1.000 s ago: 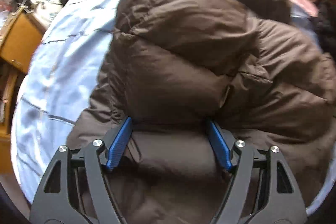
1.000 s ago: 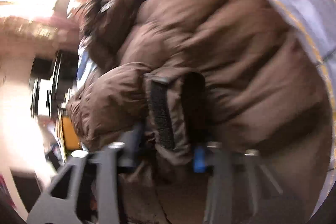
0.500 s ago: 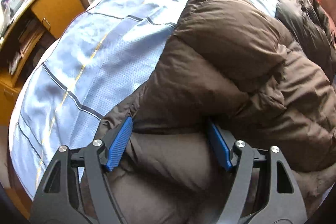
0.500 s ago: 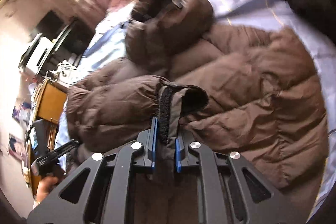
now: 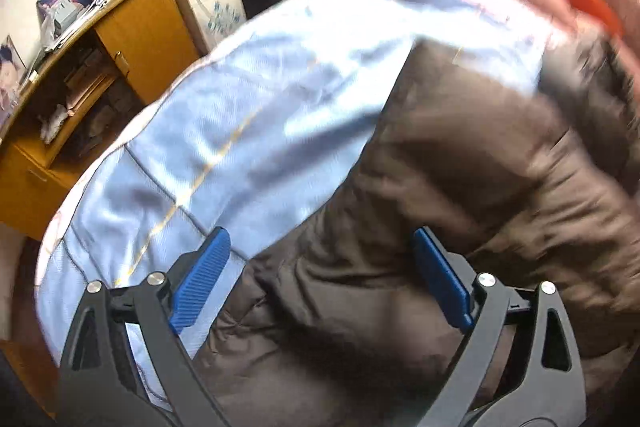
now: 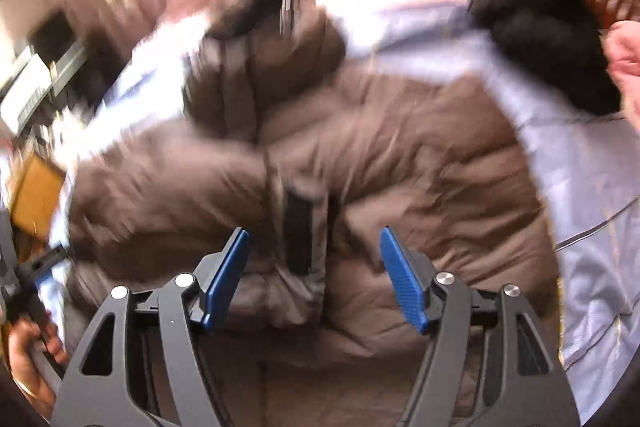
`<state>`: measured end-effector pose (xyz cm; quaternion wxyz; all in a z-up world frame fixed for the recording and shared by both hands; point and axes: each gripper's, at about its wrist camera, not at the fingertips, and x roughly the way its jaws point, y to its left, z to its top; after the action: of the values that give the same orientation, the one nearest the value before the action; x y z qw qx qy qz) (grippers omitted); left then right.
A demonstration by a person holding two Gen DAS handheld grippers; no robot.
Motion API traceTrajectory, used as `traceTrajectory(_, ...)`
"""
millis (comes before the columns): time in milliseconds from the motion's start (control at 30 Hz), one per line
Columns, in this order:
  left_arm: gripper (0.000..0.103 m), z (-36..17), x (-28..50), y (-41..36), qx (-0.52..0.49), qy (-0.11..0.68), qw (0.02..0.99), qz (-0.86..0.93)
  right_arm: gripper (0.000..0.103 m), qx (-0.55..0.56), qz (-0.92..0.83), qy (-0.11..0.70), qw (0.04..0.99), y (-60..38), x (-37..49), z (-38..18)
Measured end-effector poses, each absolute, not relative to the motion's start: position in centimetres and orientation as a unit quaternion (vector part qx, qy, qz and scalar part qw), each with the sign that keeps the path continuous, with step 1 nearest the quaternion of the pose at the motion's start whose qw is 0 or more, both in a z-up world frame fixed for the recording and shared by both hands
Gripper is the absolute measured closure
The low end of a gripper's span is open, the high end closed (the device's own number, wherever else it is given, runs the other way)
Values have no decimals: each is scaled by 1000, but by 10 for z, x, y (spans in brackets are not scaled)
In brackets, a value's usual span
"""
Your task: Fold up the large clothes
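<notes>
Both the left gripper (image 5: pixel 320 267) and right gripper (image 6: pixel 314 267) have 2 blue fingers spread wide, gripping nothing; the puffy brown quilted jacket (image 6: pixel 360 155) lies bunched between and beyond them, its cuff (image 6: pixel 304 227) between the right fingers.

Right gripper (image 6: pixel 314 239), clamped half a second ago on the cuff of the puffy brown quilted jacket (image 6: pixel 400 155), now stands with its blue-padded jaws spread wide; the sleeve cuff with its black fastening strip (image 6: pixel 298 231) lies free between them at 12 o'clock, resting on the jacket body instead of standing raised. Left gripper (image 5: pixel 322 247), jaws apart as before, has shifted toward 9 o'clock: its left blue pad (image 5: pixel 200 279) now lies over the pale blue checked bedsheet (image 5: pixel 240 115) rather than the jacket's edge. Both views have become motion-blurred.
</notes>
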<state>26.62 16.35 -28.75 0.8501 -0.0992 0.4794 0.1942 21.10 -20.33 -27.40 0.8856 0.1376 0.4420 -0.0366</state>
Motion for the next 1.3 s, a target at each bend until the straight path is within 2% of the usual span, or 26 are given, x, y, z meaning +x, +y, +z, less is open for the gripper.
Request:
traceTrajectory(67,10,-276,263,158,-129,465,864,148,35,138,0,423,896,-195,205,-261)
traceTrajectory(100,13,-275,264,151,-137,467,865,119,40,140,32,428,892,-189,206,-260)
traceTrajectory(133,20,-276,265,145,-136,475,864,95,46,146,70,440,883,-181,208,-264)
traceTrajectory(167,24,-279,267,137,-128,486,862,74,55,150,87,451,876,-176,211,-270)
traceTrajectory(233,29,-291,271,117,-94,515,851,32,61,155,108,478,858,-165,219,-290)
traceTrajectory(300,30,-311,277,108,-57,553,831,23,66,144,106,508,843,-160,225,-311)
traceTrajectory(367,30,-334,281,108,-37,588,807,38,75,128,79,551,821,-163,234,-340)
traceTrajectory(433,31,-333,281,117,-40,595,803,25,76,178,85,568,799,-180,234,-352)
traceTrajectory(467,31,-326,279,120,-33,591,806,17,73,199,93,568,793,-189,229,-346)
traceTrajectory(533,18,-303,267,126,-2,576,817,-20,39,179,99,571,795,-203,217,-320)
traceTrajectory(567,5,-294,259,132,11,567,823,-30,11,157,92,565,805,-210,212,-308)
traceTrajectory(600,3,-287,246,142,17,556,830,-41,1,133,80,541,826,-224,199,-288)
traceTrajectory(667,3,-289,224,158,8,567,821,-62,1,98,47,502,858,-257,174,-260)
traceTrajectory(767,3,-307,187,184,2,599,797,-78,1,75,-15,516,853,-312,143,-255)
traceTrajectory(867,3,-328,156,198,9,629,773,-82,1,140,-62,554,819,-368,95,-283)
traceTrajectory(967,3,-352,143,205,-32,670,735,-104,1,230,-68,611,754,-390,63,-331)
traceTrajectory(1067,7,-365,137,204,-37,680,724,-110,1,203,-56,642,737,-375,47,-359)
traceTrajectory(1100,19,-365,138,206,-45,680,724,-109,3,199,-41,654,729,-369,45,-371)
traceTrajectory(1133,36,-364,138,206,-55,682,721,-108,13,212,-28,656,724,-365,43,-379)
traceTrajectory(1167,46,-361,140,209,-79,686,716,-108,68,253,-13,651,716,-363,39,-388)
traceTrajectory(1200,68,-356,142,212,-106,687,711,-109,81,301,1,643,704,-361,35,-392)
traceTrajectory(1233,80,-350,141,214,-123,686,709,-111,88,319,0,634,705,-361,33,-388)
traceTrajectory(1267,83,-341,141,213,-128,683,710,-112,94,316,-3,623,716,-357,31,-376)
traceTrajectory(1300,85,-331,137,211,-118,678,717,-110,95,307,-5,615,726,-353,29,-364)
